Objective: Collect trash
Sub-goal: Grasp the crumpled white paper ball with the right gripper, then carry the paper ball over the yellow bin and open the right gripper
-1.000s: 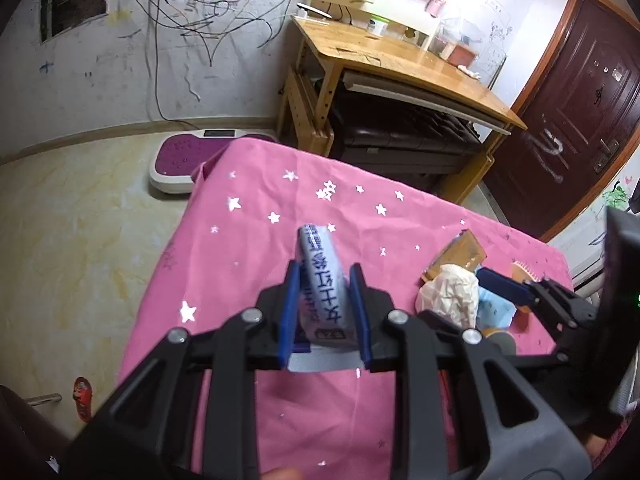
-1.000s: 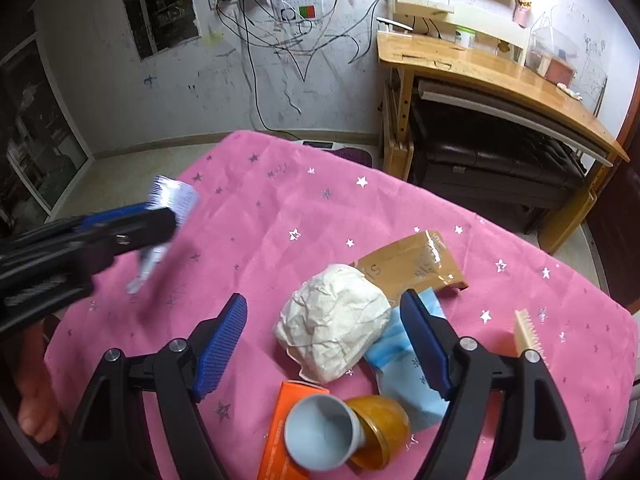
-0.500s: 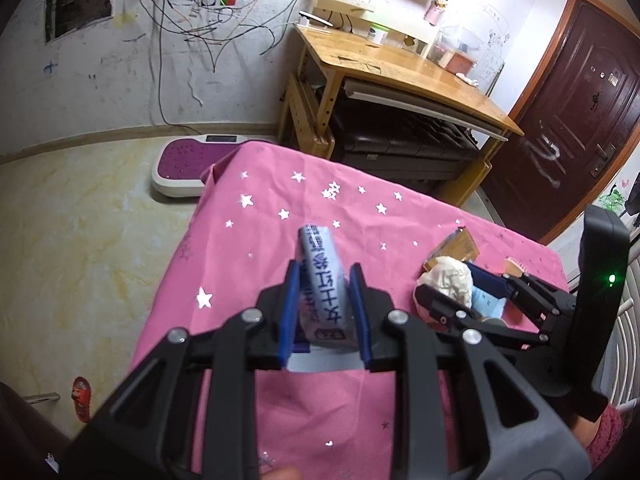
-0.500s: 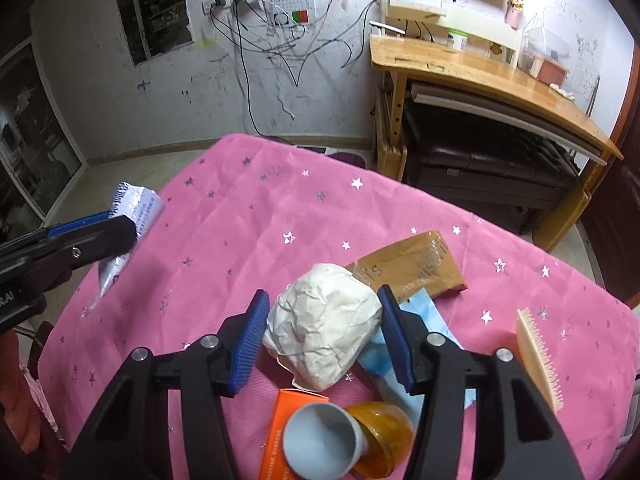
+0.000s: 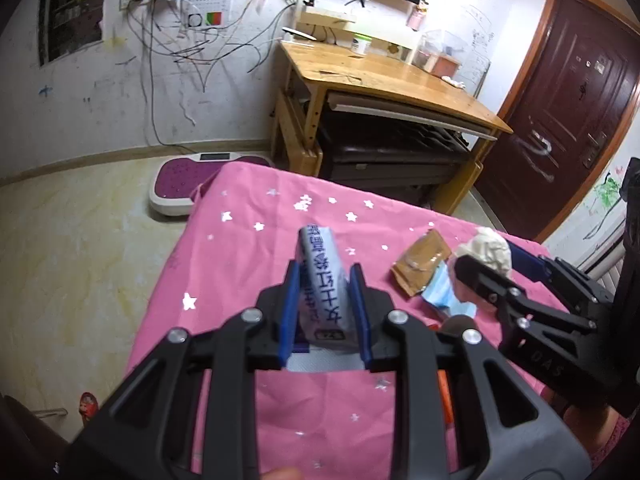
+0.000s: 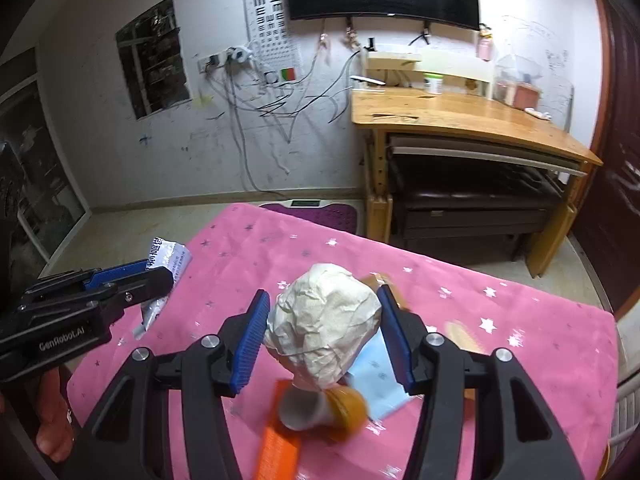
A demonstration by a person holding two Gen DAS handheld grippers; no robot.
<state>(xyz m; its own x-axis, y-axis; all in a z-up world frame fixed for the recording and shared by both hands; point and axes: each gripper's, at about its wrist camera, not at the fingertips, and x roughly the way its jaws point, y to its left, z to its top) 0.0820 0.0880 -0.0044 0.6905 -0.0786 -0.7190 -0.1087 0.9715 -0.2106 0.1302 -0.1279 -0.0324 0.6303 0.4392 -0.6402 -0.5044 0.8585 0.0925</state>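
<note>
My left gripper [image 5: 325,270] is shut on a silver wrapper [image 5: 320,256] with blue print, held above the pink star-patterned tablecloth [image 5: 248,248]. My right gripper [image 6: 323,296] is shut on a crumpled white paper ball [image 6: 324,324], its blue pads pressing both sides, and the ball hangs clear of the table. The left wrist view shows that ball [image 5: 488,248] at the right. In the right wrist view, the left gripper [image 6: 160,270] and its wrapper [image 6: 168,256] are at the left edge.
On the cloth lie a brown packet [image 5: 420,264], a blue face mask [image 6: 376,384], an orange box [image 6: 280,448], a white cup with an amber jar [image 6: 304,408] and a wooden brush [image 6: 464,336]. Beyond are a wooden desk [image 5: 392,76] and a purple scale [image 5: 180,184].
The right gripper's jaws closed onto the paper ball and lifted it off the pile. The left gripper rose slightly, still holding the wrapper.
</note>
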